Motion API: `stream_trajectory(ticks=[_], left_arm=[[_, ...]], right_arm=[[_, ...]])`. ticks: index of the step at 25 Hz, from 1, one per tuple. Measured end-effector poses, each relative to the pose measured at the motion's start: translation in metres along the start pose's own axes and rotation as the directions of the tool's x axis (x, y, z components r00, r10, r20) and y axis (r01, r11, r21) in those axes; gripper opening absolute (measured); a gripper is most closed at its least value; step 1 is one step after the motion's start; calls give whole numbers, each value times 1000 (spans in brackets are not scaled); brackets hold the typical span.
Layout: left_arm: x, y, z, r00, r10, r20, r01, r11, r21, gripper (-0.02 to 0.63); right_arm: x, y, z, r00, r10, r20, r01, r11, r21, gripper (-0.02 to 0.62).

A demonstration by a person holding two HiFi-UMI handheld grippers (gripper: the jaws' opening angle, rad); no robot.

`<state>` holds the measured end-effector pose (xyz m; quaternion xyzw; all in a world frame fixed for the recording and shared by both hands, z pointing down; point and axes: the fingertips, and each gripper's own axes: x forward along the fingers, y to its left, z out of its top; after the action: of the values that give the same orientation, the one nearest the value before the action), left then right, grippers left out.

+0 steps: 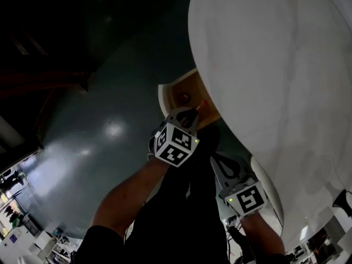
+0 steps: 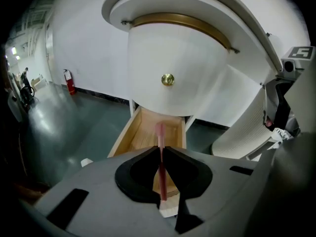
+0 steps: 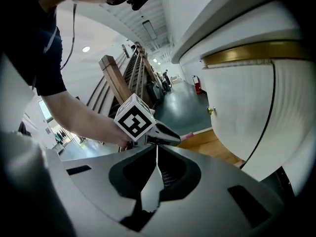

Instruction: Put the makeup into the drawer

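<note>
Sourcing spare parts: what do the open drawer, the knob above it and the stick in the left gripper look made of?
Drawer: seemingly bare light wood, matte, with an even tan colour inside.
Knob: brass-coloured metal, polished, with a bright glint.
Stick: probably pink plastic, smooth and slightly translucent; too blurred to be sure.

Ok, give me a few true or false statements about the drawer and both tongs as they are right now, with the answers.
1. The left tongs grip a thin pink makeup stick. True.
2. The wooden drawer is pushed shut. False: it stands pulled out, open, below the white curved front.
3. The right tongs carry a makeup item. False: they are shut with nothing between them.
4. A round brass knob sits on the white curved front above the drawer. True.
</note>
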<state>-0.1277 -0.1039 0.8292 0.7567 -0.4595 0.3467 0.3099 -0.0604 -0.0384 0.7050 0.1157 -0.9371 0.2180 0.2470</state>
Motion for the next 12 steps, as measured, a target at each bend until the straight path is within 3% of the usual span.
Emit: stream_trajectory(ticks=[6, 12], left_arm=[[15, 1, -5, 999, -21, -29, 23, 997, 70, 49], [30, -6, -3, 992, -97, -76, 109, 977, 181, 49]], right_arm=[[7, -6, 1, 999, -13, 39, 13, 1000, 4, 20], [-1, -8, -6, 1000, -15, 26, 15, 1000, 16, 20]])
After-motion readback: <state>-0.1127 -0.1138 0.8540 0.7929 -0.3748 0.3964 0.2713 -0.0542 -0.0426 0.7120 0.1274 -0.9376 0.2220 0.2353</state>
